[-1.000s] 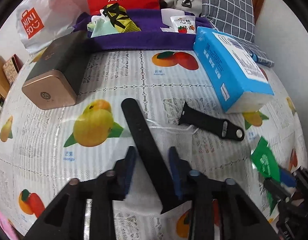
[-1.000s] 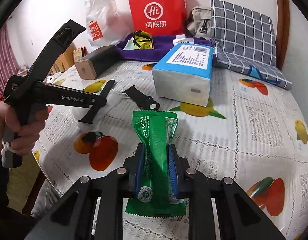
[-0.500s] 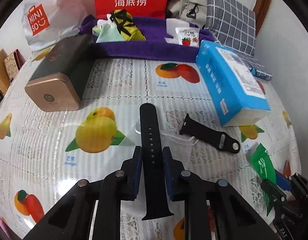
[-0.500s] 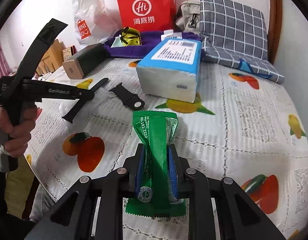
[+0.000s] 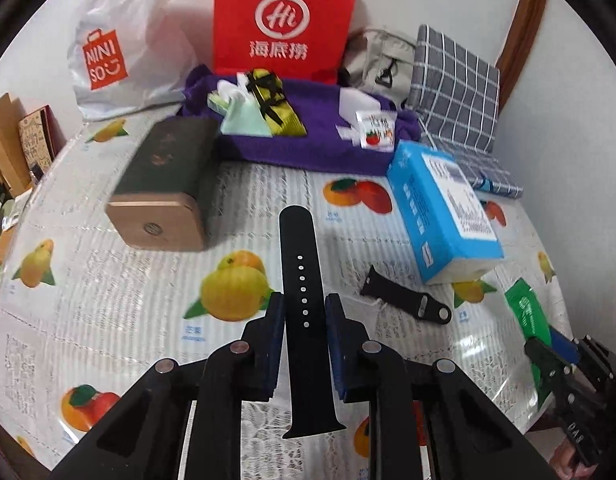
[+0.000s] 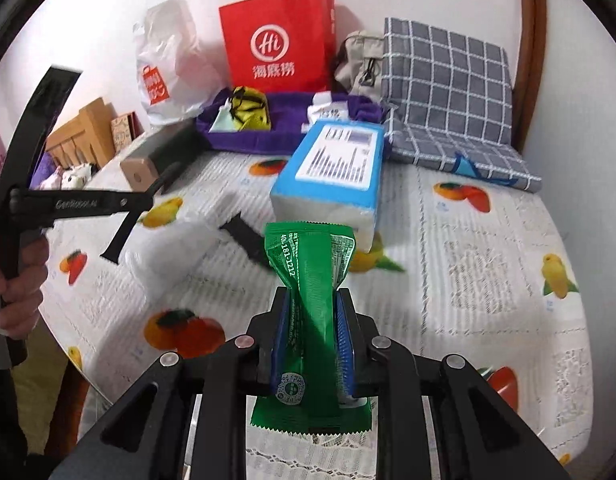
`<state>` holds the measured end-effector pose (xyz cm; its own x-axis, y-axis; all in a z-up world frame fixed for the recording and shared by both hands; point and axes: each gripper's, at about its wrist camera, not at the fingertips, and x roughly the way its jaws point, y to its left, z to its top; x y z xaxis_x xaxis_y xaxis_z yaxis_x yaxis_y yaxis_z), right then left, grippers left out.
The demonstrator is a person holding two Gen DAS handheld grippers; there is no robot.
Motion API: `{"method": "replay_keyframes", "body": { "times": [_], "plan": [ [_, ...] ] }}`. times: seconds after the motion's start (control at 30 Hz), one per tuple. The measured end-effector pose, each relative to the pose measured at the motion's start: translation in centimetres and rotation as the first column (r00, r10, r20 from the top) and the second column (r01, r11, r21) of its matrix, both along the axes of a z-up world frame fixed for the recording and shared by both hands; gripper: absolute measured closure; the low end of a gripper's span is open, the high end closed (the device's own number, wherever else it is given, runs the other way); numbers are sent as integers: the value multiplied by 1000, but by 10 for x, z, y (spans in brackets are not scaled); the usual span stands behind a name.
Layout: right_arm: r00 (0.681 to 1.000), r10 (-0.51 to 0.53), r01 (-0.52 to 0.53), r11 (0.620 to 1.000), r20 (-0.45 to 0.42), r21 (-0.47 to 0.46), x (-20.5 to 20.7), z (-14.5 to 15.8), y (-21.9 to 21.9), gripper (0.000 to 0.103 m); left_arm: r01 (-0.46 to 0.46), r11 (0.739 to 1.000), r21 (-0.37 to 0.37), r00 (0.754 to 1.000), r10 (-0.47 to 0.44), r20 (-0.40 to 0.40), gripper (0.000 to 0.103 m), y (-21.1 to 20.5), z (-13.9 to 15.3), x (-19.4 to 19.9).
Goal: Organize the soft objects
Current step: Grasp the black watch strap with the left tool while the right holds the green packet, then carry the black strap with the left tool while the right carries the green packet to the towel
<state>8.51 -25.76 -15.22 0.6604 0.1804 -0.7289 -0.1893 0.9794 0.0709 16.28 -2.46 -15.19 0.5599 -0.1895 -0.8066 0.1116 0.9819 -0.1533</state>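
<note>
The left gripper clamps a black watch strap held above the table near its front edge. The right gripper pinches a green packet above the table. Another strap piece lies mid-table beside the blue tissue pack; a purple towel sits at the far edge.

two watch straps, one green packet

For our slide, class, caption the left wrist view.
Left hand-held gripper lifts a black watch strap above the fruit-print tablecloth.
</note>
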Motion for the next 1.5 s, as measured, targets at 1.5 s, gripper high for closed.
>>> {"method": "replay_keyframes", "body": {
  "times": [1.5],
  "plan": [
    [992, 0, -6, 999, 127, 44, 195, 108, 40, 81, -93, 993, -66, 986, 101, 134, 83, 70, 94, 123]
  ]
}}
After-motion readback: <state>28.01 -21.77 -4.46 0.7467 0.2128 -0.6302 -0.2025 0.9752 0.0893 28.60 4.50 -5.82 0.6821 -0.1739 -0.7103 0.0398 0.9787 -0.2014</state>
